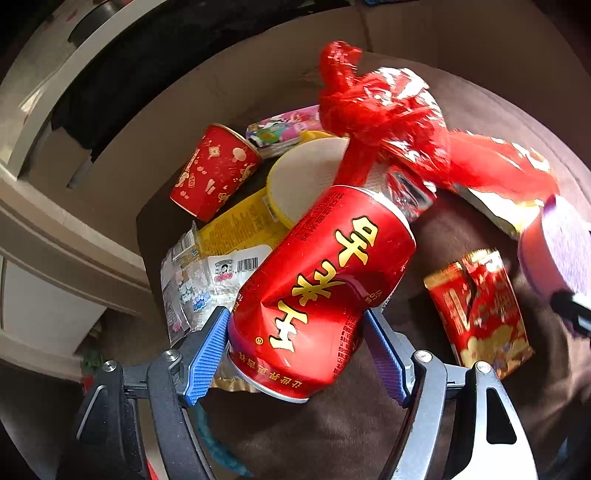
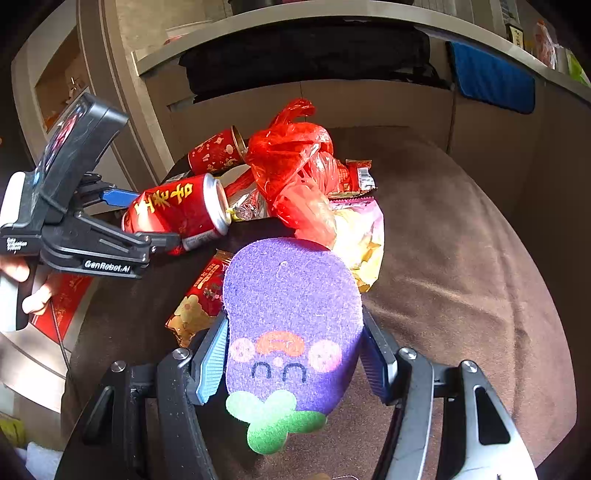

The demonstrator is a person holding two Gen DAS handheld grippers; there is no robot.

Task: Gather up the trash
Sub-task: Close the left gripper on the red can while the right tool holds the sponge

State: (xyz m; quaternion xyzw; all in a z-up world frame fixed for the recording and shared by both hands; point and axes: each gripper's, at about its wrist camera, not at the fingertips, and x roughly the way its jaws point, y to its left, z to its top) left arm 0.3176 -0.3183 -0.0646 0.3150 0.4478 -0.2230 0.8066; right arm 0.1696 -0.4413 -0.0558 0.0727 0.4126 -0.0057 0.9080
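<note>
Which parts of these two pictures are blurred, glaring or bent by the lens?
Left wrist view: the crumpled red plastic bag is smeared by blur, while the dented red drink can is sharp, with glare on its silver top. Right wrist view: the purple eggplant-shaped sponge is sharp; the fisheye bends the shelf edge, and sunlight washes the brown cloth.

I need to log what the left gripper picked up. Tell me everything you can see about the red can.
The red can is a metal drink can with gold Chinese lettering and a silver top. Its side is dented near the base. The left gripper is shut on it, blue pads pressing both sides. The can lies tilted, top pointing towards the trash pile, lifted above the brown cloth. Nothing but the gripper visibly touches it.
</note>
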